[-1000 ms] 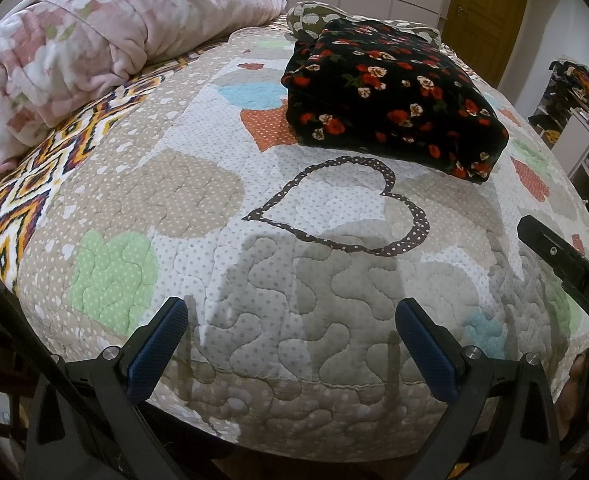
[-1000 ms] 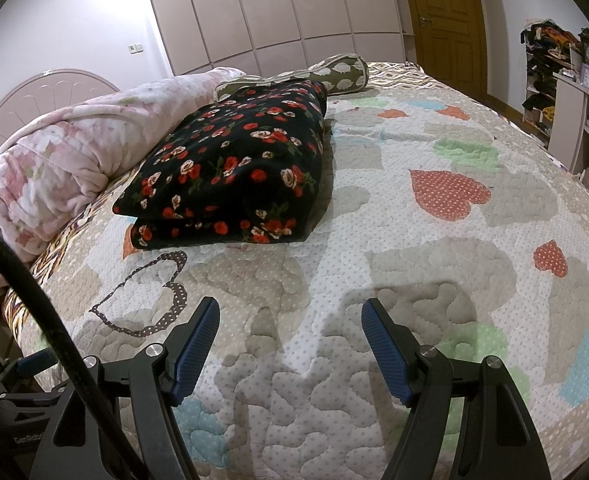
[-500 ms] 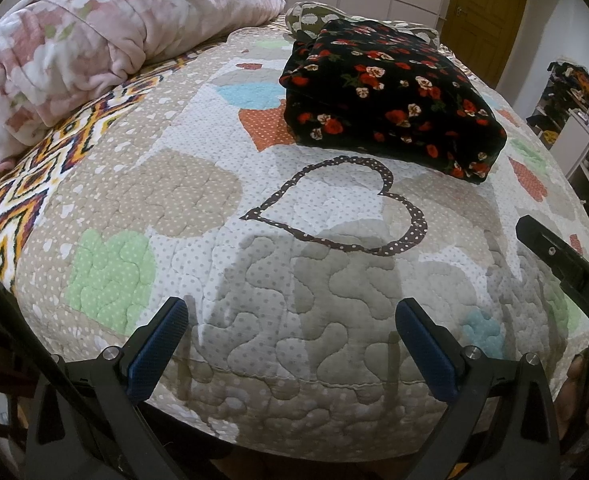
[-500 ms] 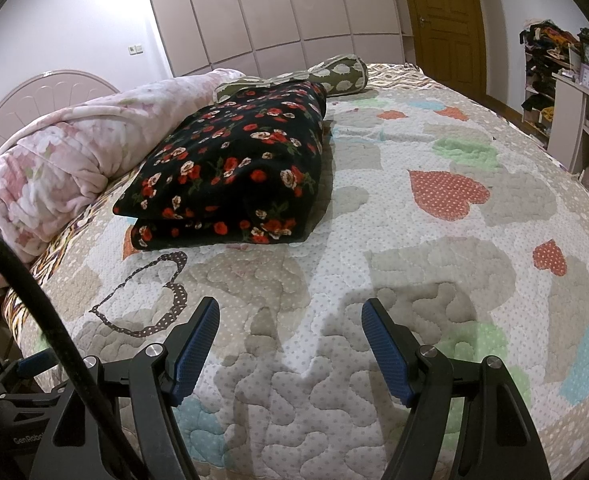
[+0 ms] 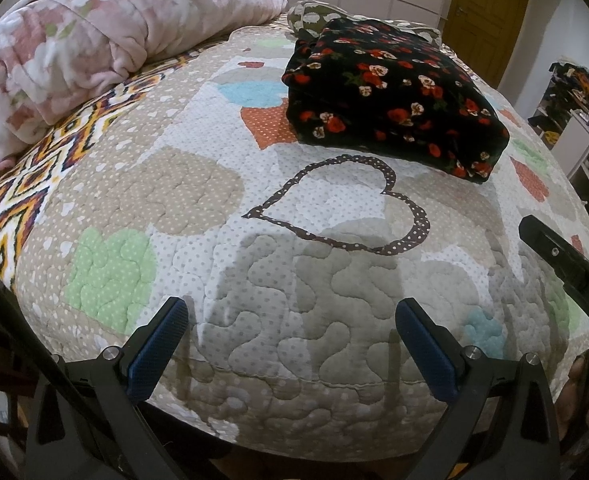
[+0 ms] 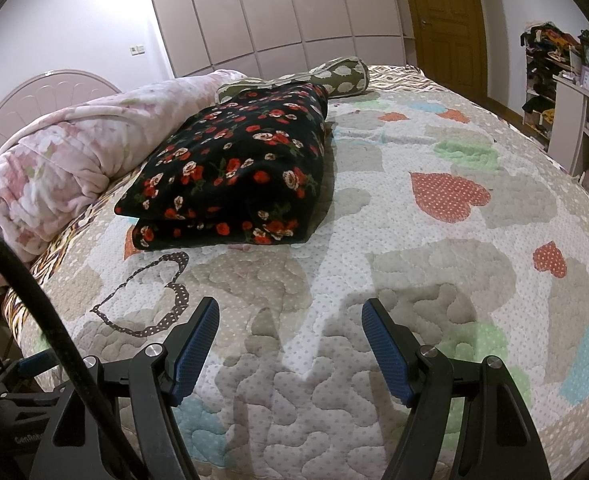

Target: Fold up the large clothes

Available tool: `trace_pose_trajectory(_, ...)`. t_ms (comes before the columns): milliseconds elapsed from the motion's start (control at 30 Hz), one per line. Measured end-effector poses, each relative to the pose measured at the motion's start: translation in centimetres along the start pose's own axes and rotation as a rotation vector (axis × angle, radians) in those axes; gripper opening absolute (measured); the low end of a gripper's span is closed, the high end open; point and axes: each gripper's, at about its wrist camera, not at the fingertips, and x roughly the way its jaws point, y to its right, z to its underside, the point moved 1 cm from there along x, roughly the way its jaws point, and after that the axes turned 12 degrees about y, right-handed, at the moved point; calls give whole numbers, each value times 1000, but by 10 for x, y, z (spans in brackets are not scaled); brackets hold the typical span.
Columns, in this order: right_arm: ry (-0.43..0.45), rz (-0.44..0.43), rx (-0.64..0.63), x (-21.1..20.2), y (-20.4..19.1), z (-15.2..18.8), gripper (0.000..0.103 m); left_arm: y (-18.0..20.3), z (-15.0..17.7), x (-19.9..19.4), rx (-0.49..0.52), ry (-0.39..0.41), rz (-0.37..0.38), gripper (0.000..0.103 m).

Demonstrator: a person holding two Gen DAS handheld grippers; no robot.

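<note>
Black floral folded garment [image 5: 398, 100] lies on the heart-patterned quilt [image 5: 198, 200], well ahead of the left gripper [image 5: 292, 344] and ahead and to the left of the right gripper [image 6: 290, 344]. Both grippers hover over the near edge of the quilt, jaws spread wide with nothing between them. A pink blanket [image 6: 54, 168] is bunched just left of the garment.

The bed's heart-patterned quilt [image 6: 434, 240] carries a folded black floral garment [image 6: 234, 176], a rolled pink blanket [image 6: 54, 176] and an olive pillow [image 6: 342, 74].
</note>
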Motion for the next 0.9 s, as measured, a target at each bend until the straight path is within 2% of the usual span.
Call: trace_pose_trajectory(900, 10, 3, -3, -2, -5, -1, 79, -1, 1, 3, -1, -11, 2, 103)
